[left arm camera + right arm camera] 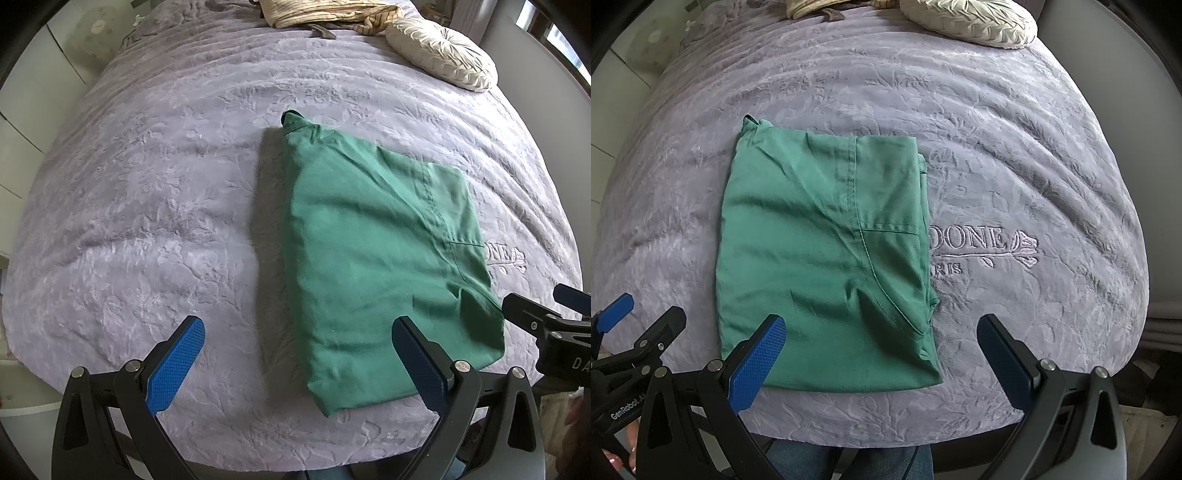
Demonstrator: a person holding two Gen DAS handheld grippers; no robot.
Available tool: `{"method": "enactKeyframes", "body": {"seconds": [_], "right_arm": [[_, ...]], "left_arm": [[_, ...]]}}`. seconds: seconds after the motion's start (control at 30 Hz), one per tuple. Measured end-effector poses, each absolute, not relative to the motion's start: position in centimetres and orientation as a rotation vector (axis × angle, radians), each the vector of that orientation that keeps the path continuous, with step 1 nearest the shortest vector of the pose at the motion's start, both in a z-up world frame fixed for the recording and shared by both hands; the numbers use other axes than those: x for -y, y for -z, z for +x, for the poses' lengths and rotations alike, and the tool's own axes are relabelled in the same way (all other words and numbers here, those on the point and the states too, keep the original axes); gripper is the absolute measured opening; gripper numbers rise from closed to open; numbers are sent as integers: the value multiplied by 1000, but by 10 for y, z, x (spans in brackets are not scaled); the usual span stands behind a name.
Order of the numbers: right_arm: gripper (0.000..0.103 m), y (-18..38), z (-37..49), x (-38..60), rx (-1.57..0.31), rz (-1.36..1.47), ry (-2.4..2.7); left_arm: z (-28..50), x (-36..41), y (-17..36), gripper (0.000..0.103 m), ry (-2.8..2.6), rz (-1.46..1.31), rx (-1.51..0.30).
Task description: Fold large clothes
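Observation:
A green garment (373, 251) lies folded into a flat rectangle on the lilac bedspread (155, 192), near the bed's front edge. It also shows in the right wrist view (820, 258), with a seam and pocket line on top. My left gripper (299, 354) is open and empty, held above the garment's near left corner. My right gripper (882, 354) is open and empty, held above the garment's near right corner. The right gripper shows at the right edge of the left wrist view (554, 325), and the left gripper at the left edge of the right wrist view (624, 332).
A cream round pillow (439, 55) and a striped beige cloth (325, 13) lie at the far end of the bed. The bedspread (1034, 155) carries embroidered lettering (982, 243) to the right of the garment. White cabinets (33, 92) stand to the left.

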State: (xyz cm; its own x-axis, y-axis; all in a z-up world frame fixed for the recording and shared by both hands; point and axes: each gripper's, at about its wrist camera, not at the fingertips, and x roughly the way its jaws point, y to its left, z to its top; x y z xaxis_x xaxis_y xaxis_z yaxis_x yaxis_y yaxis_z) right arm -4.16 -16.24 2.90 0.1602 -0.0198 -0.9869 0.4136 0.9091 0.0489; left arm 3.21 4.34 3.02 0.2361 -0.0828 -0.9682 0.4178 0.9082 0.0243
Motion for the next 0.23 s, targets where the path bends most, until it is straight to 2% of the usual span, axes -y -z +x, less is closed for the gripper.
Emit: {"method": "enactKeyframes", "body": {"seconds": [0.23], "right_arm": [[103,-28,-42,162,-1385,342,321]], "left_arm": [[30,-40,-32,101,365,306,-1277]]}}
